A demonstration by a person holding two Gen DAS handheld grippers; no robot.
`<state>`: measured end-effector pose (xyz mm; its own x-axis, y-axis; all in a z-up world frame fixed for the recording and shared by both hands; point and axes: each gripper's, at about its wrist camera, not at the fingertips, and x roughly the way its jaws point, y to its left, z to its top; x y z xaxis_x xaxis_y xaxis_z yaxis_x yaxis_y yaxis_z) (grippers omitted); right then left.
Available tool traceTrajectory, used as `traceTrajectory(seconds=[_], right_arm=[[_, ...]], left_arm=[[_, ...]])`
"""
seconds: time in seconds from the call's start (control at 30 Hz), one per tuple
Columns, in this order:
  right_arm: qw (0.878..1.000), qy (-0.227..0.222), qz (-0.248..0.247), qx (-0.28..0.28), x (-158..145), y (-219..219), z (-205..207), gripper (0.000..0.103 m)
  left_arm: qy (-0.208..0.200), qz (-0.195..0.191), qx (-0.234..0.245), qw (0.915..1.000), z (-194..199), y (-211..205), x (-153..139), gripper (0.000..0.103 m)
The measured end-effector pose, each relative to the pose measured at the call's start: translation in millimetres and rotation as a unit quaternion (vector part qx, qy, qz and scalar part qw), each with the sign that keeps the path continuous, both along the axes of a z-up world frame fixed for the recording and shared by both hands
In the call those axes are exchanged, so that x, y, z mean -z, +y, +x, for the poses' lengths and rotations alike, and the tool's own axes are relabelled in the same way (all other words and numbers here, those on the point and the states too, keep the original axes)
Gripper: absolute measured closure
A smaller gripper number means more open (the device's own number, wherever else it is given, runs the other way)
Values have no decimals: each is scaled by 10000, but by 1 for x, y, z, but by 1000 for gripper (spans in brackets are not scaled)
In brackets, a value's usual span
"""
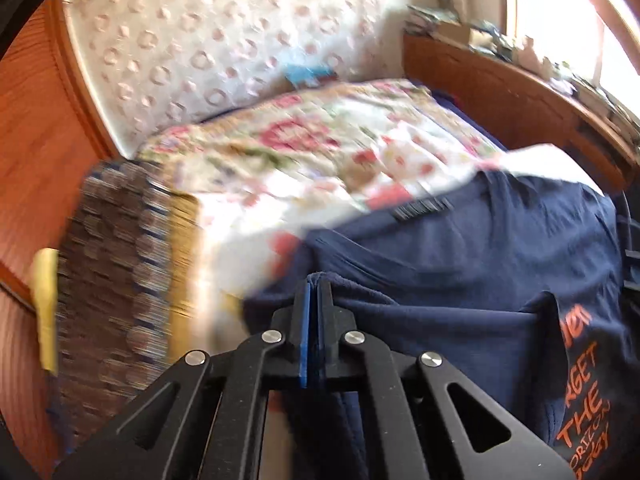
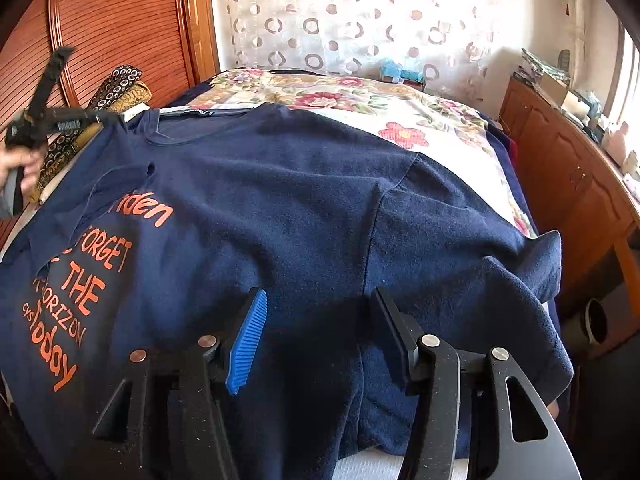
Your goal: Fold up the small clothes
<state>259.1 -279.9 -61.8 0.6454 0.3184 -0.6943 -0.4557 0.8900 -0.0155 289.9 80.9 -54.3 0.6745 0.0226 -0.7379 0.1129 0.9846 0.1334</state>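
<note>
left gripper (image 1: 313,280): jaws pinched together on a fold of the navy T-shirt (image 2: 280,184), lifting its edge | right gripper (image 2: 318,300): jaws apart, hovering just over the shirt, nothing between them | T-shirt: spread on the floral bedspread (image 2: 420,112), orange lettering (image 2: 80,280) near the left side

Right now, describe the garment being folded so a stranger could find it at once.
Start at the bed with the floral bedspread between wooden cupboards. Spread across its near end lies a navy blue cotton T-shirt. Orange lettering printed on its front, including the words FORGET and THE, sets it apart from the patterned bedding around it.
</note>
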Motion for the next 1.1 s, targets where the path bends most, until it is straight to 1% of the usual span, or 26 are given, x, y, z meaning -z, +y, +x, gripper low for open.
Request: traceTrajectory(seconds=[0.07,0.17,0.23,0.3,0.37,0.43,0.47,0.53,0.57,0.6,0.63,0.7,0.73,0.77,0.93,1.07,1.1], right_arm=[[10000,-8,-18,2,0,0,0,47],[9999,-46,-83,40,-1,1,-1,47],[9993,-296,-138,171,-8,-1,-3,47],[9968,-704,-207,319,-23,-2,-8,47],[9927,-1086,-77,522,-42,-8,-8,47],[9918,-1146,4,560,-53,-14,-2,48],[9917,-1129,26,619,-56,-18,2,51],[9893,-1213,-63,803,-56,-25,7,52],[9877,-1288,-175,869,-54,-25,7,52],[9867,-1320,-230,923,-52,-28,6,53],[9859,-1323,-221,1003,-50,-32,5,54],[9849,-1275,-134,1161,-46,-41,0,63],[9840,-1268,-80,1247,-44,-44,-5,65],[9825,-1261,-16,1367,-42,-50,-12,66],[9813,-1143,247,1532,-36,-64,-40,70],[9842,-732,635,1479,-34,-80,-52,70],[9842,-673,649,1505,-37,-83,-50,70]], left_arm=[[-77,65,-186,9998,3,15,-9,100],[-25,66,-348,9994,7,35,-11,100],[-64,32,-422,9991,4,41,-12,99],[-127,-23,-474,9988,-3,46,-13,99],[-195,-124,-492,9985,-11,49,-14,99],[-254,-163,-471,9984,-20,50,-17,99],[-274,-150,-463,9984,-23,49,-18,97],[-357,-184,-427,9983,-33,47,-23,94],[-393,-219,-413,9981,-37,47,-26,87],[-436,-280,-393,9979,-44,47,-30,82],[-468,-335,-356,9977,-48,46,-33,82],[-552,-516,-208,9969,-62,43,-39,79],[-576,-584,-149,9965,-70,40,-41,78],[-606,-630,-105,9961,-77,38,-43,77],[-675,-798,202,9943,-119,14,-45,77],[-654,-860,536,9927,-142,-14,-33,73],[-657,-902,618,9918,-147,-20,-30,72]])
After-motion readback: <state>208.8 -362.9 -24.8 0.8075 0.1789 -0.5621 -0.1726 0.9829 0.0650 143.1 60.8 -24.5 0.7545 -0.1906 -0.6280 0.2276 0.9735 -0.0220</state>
